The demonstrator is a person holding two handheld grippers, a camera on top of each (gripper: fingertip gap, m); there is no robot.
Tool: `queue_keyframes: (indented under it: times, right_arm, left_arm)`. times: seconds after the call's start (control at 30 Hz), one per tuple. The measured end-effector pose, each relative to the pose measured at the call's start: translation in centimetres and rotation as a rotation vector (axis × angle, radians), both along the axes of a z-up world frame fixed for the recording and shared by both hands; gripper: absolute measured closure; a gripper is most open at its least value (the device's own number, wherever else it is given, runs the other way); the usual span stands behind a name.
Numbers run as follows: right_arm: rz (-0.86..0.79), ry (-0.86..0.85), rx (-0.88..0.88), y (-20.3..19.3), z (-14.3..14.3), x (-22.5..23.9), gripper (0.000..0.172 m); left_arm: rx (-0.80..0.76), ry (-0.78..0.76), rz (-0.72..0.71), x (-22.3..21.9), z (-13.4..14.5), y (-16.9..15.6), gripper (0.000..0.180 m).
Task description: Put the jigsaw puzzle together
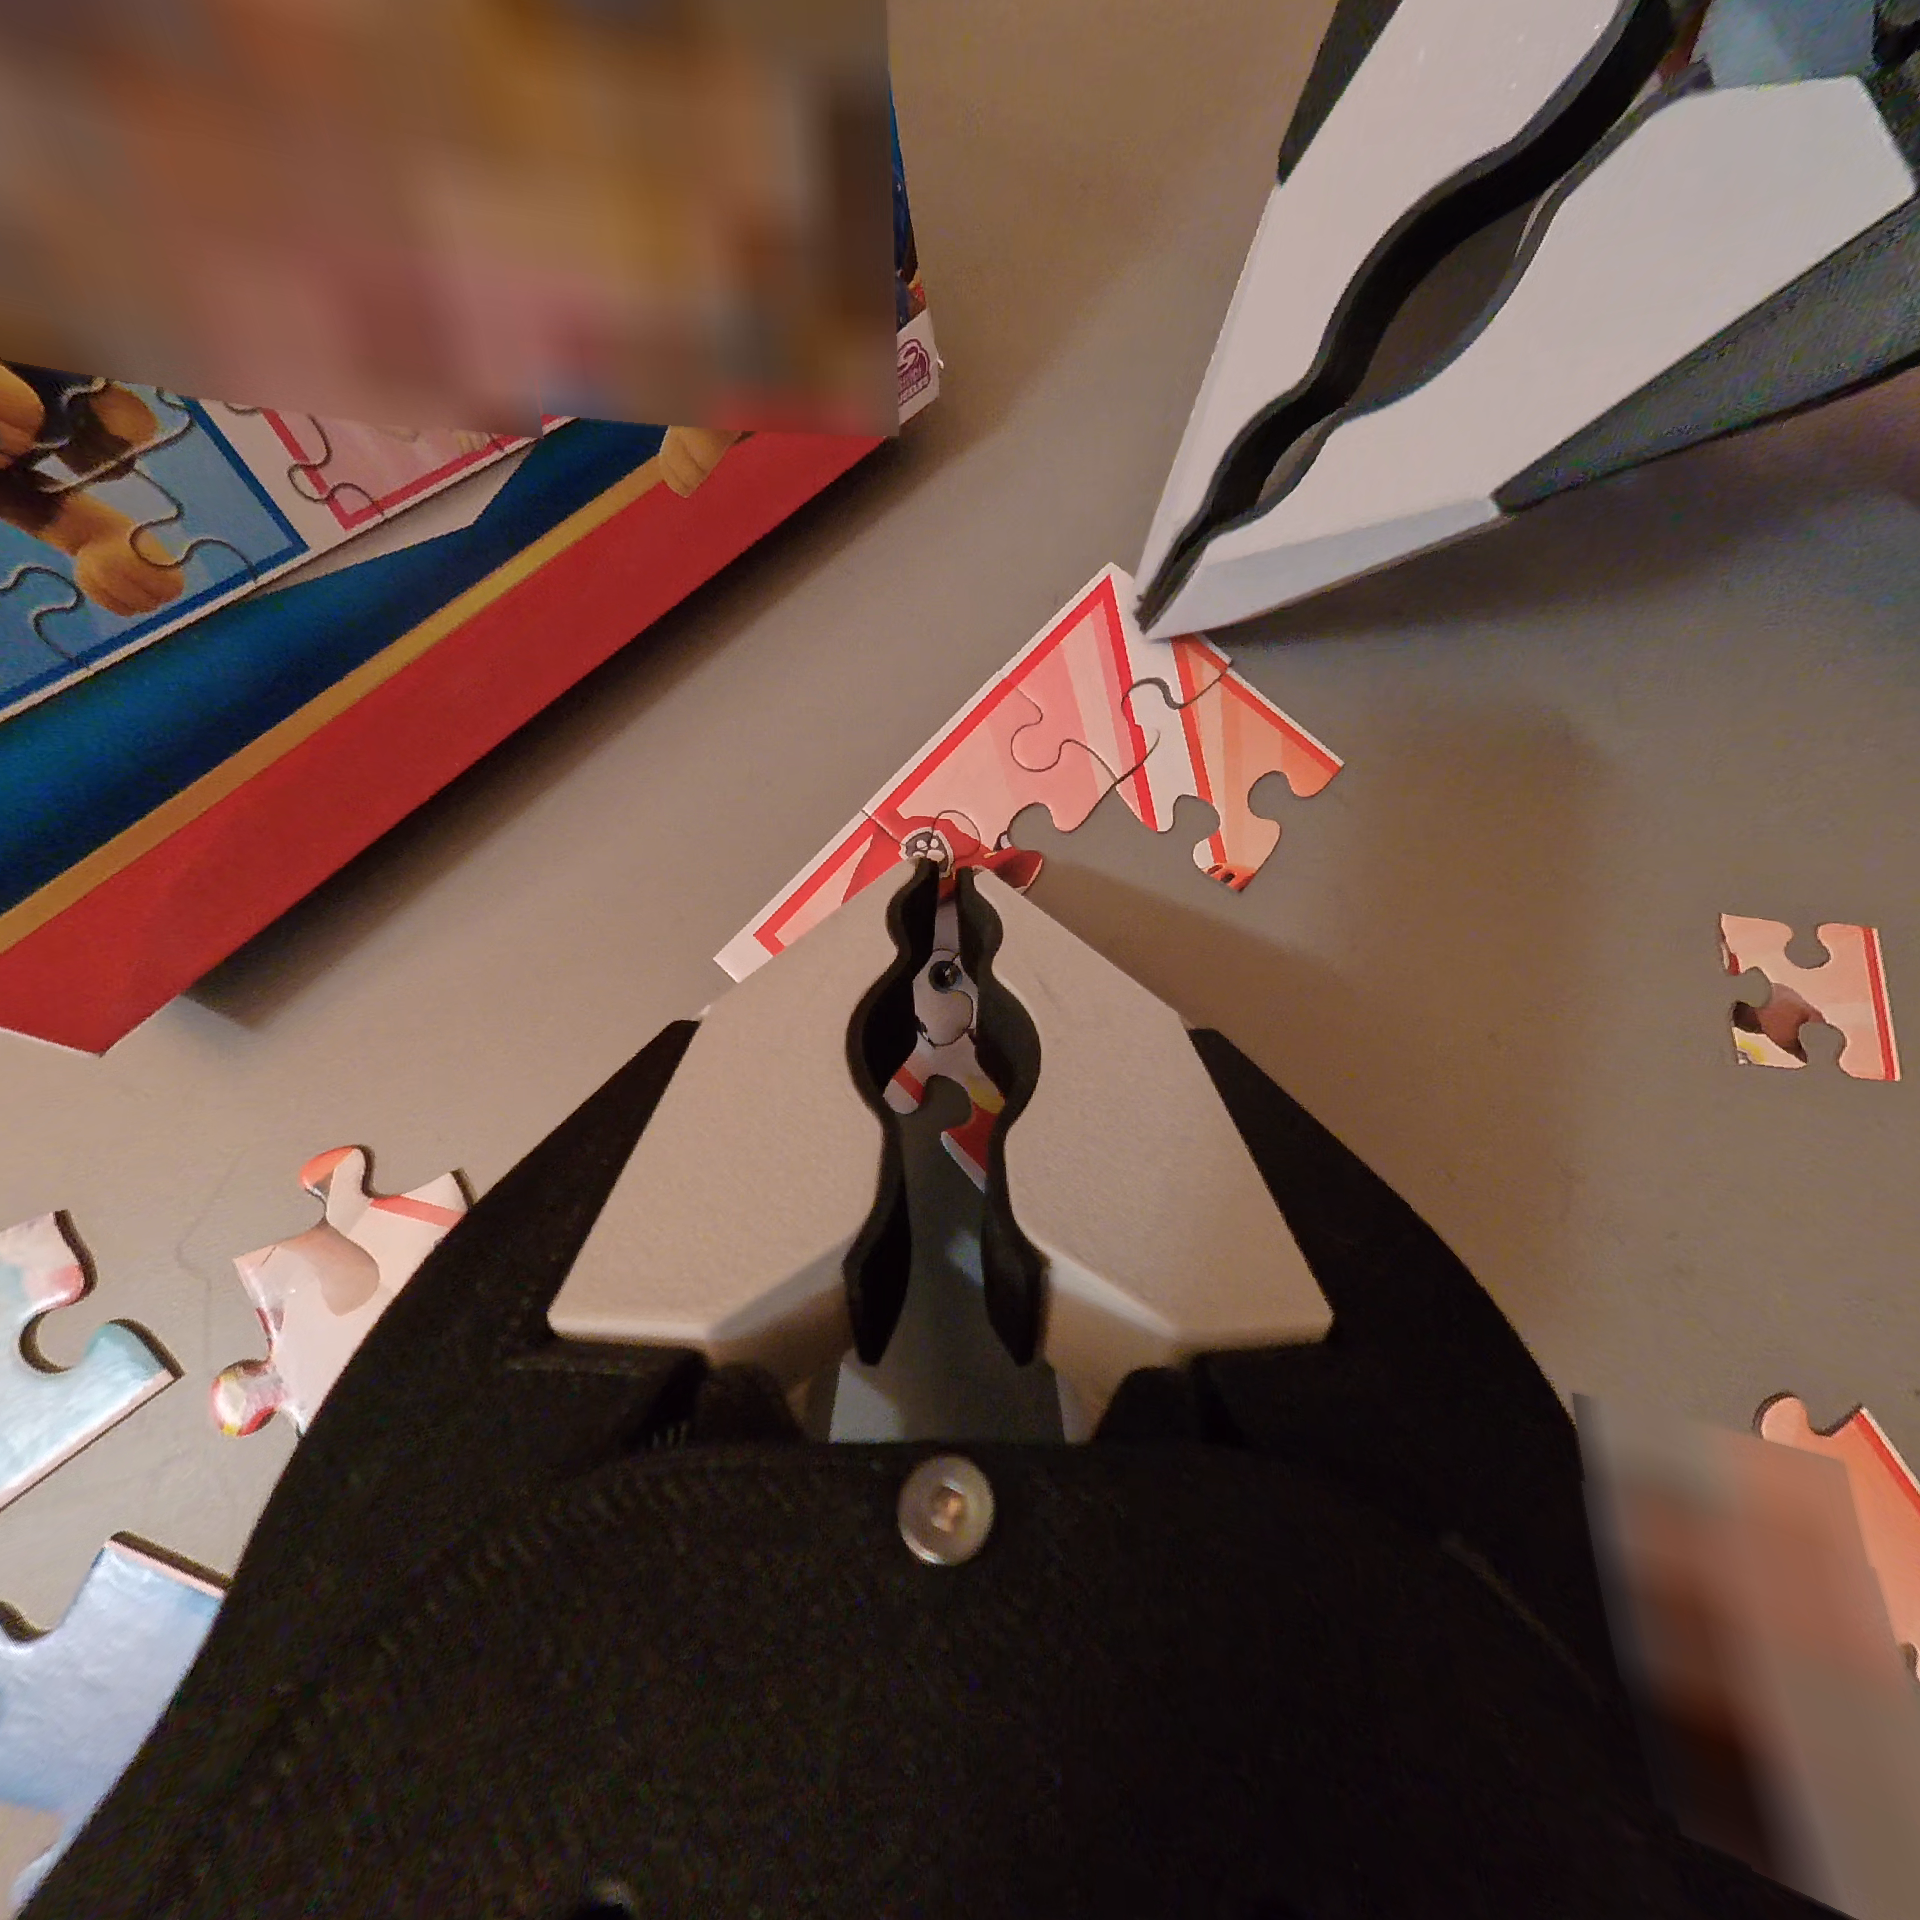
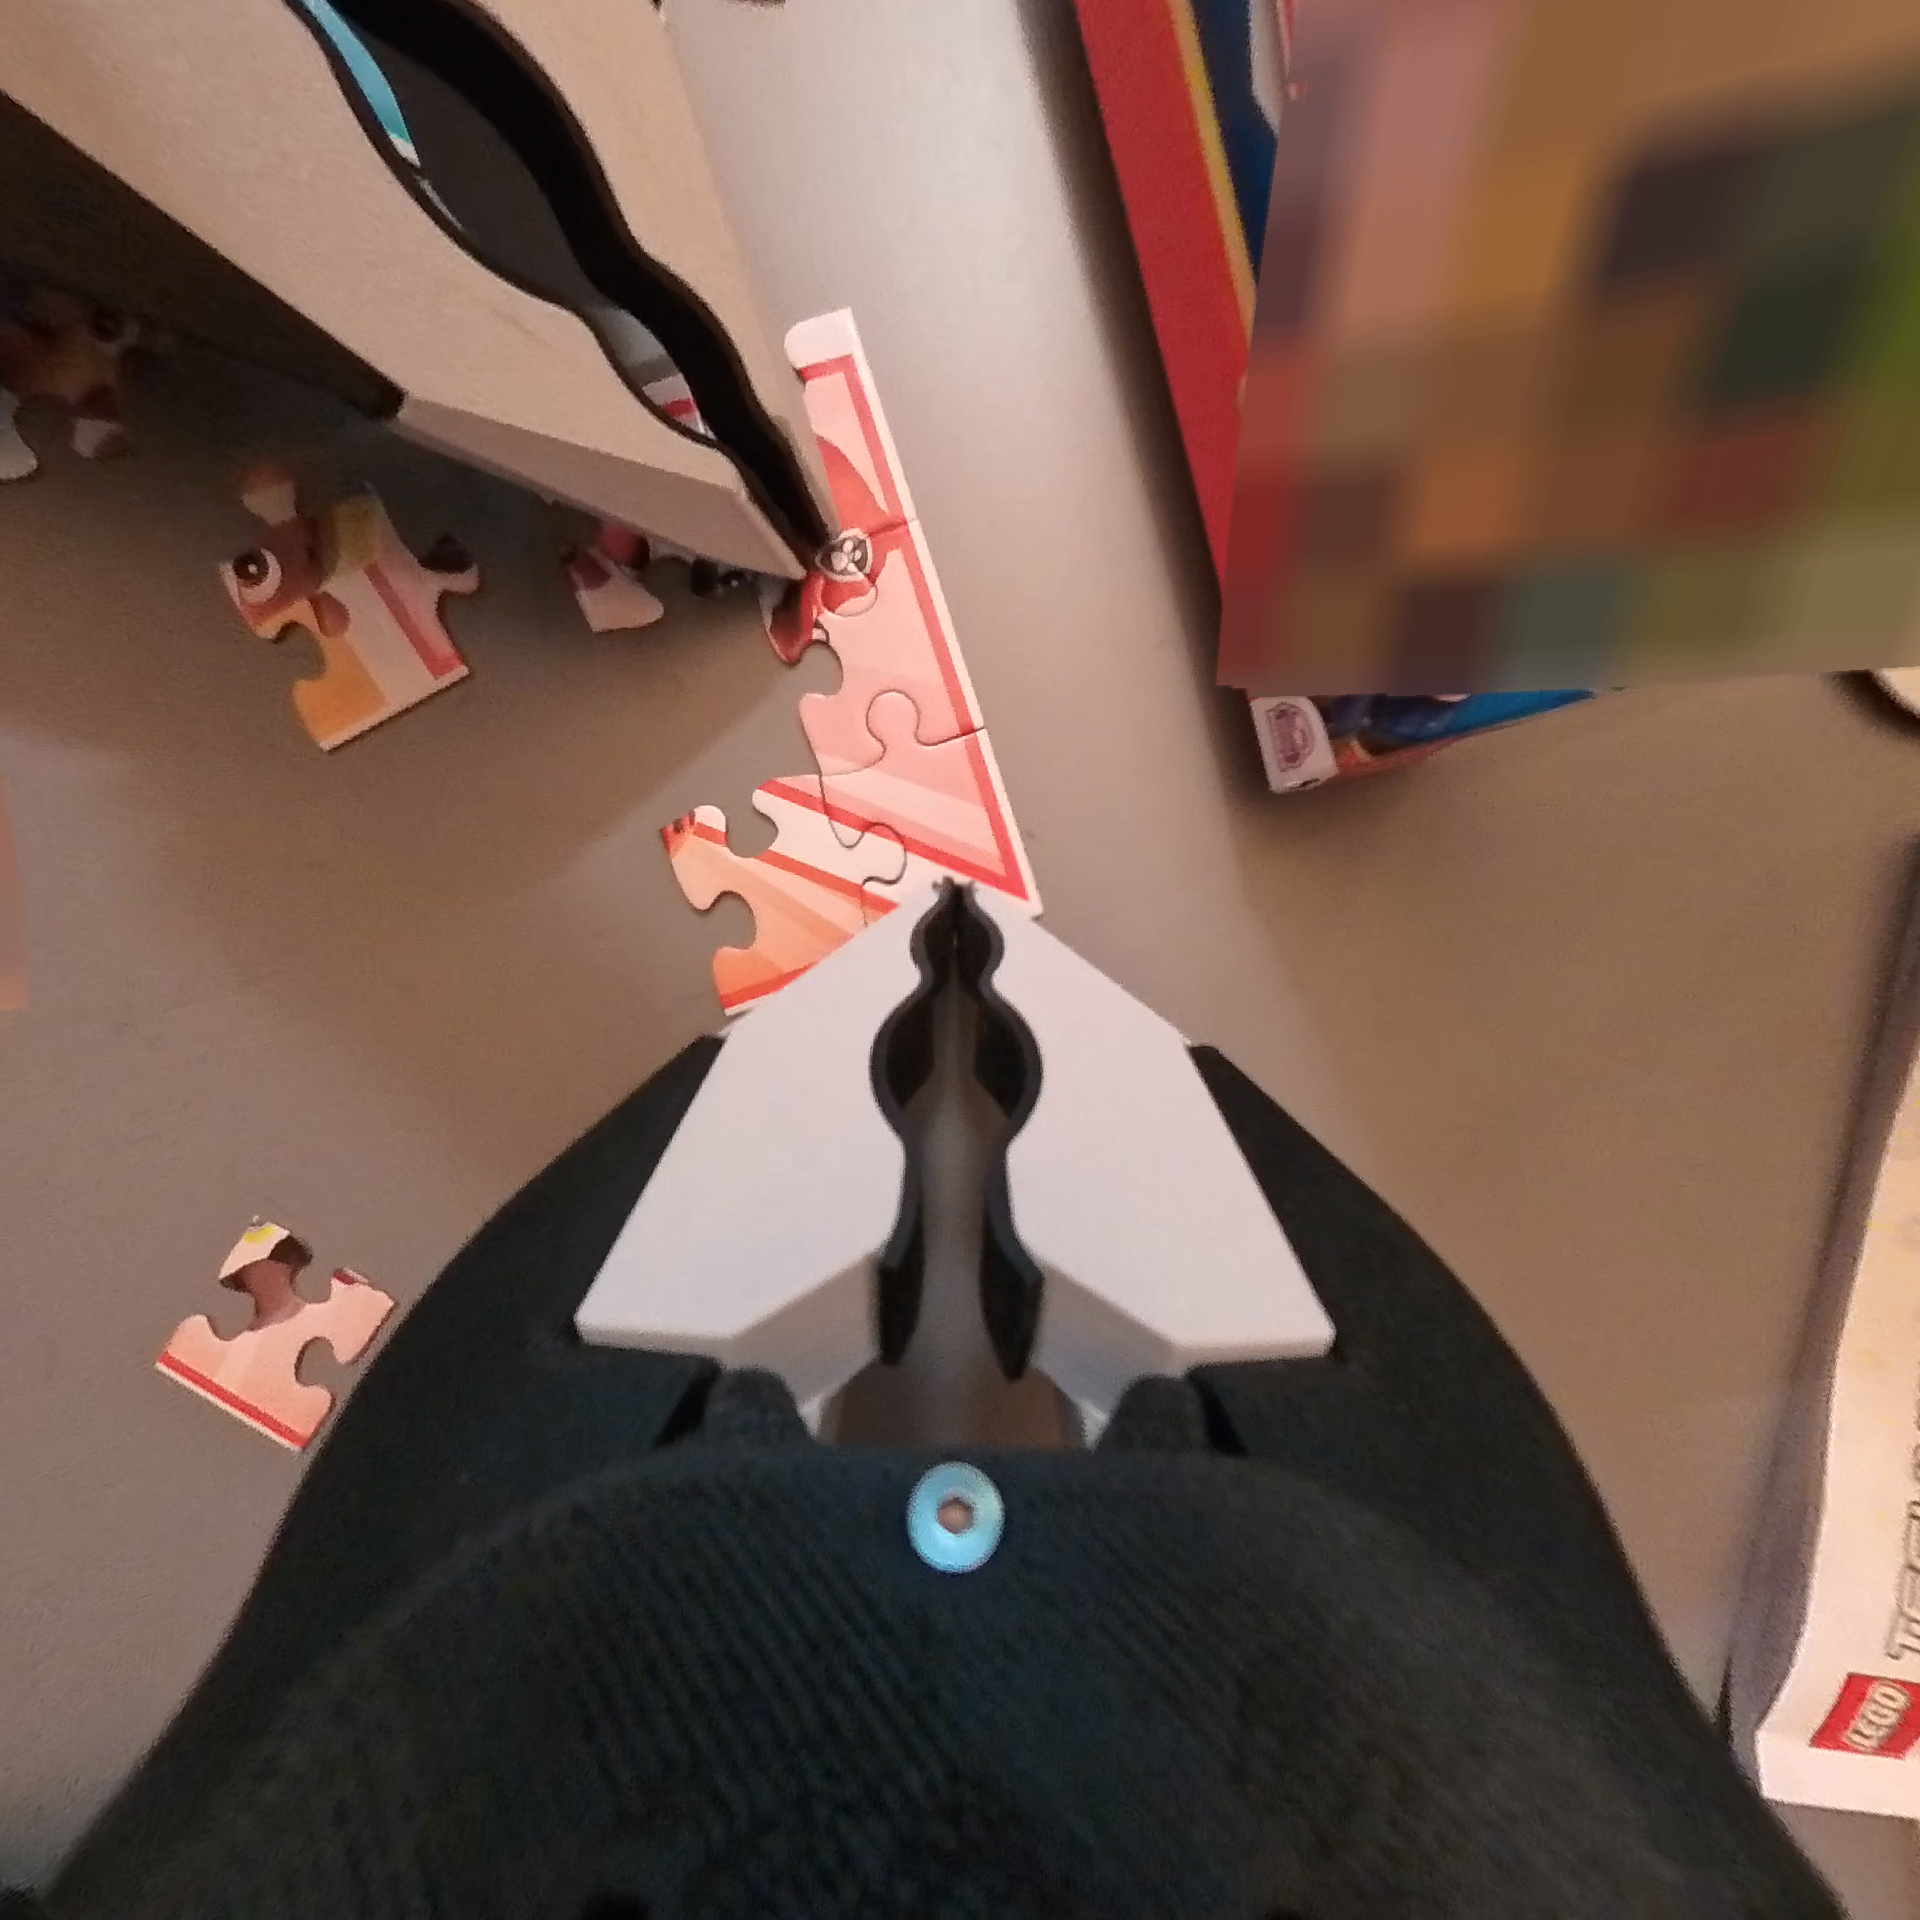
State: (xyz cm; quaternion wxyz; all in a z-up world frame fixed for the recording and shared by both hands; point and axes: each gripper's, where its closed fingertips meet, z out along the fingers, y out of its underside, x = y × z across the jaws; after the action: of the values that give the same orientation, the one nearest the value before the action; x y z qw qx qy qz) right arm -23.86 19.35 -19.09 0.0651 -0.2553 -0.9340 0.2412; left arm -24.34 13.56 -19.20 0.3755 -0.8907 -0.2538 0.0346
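A red box (image 1: pixel 436 665) lies far left. The left gripper (image 1: pixel 940 878), jaws together on nothing, tips down on the joined puzzle strip (image 1: pixel 1049 748) (pink, red-edged). The right gripper (image 2: pixel 951 899), likewise clenched bare, presses the strip's corner piece (image 2: pixel 935 831).

A home play spot: jigsaw pieces (image 1: pixel 1813 997), a puzzle box (image 1: pixel 312 644) and a toy booklet (image 2: pixel 1860 1558) cover the grey desk (image 1: pixel 1507 790).

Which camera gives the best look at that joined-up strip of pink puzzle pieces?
The right wrist view: the joined pink pieces run nearly whole up the middle. In the left wrist view the left gripper covers one end of them.
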Motion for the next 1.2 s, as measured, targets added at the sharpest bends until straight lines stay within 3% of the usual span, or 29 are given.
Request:
queue_keyframes:
  times: [0.73, 0.9, 1.2]
  right_arm:
    - [0.037, 0.007, 0.019, -0.7, 0.3, 0.6, 0.172]
    - [0.010, -0.003, 0.029, 0.2, 0.3, 0.5, 0.172]
    - [0.023, -0.033, 0.027, 0.0, -0.1, 1.0, 0.172]
  left_arm:
    - [0.018, 0.015, 0.012, -0.1, 0.7, -0.1, 0.180]
    - [0.125, -0.066, -0.027, 1.3, 1.9, 2.2, 0.180]
    - [0.012, -0.053, -0.064, 1.9, 0.0, 4.6, 0.180]
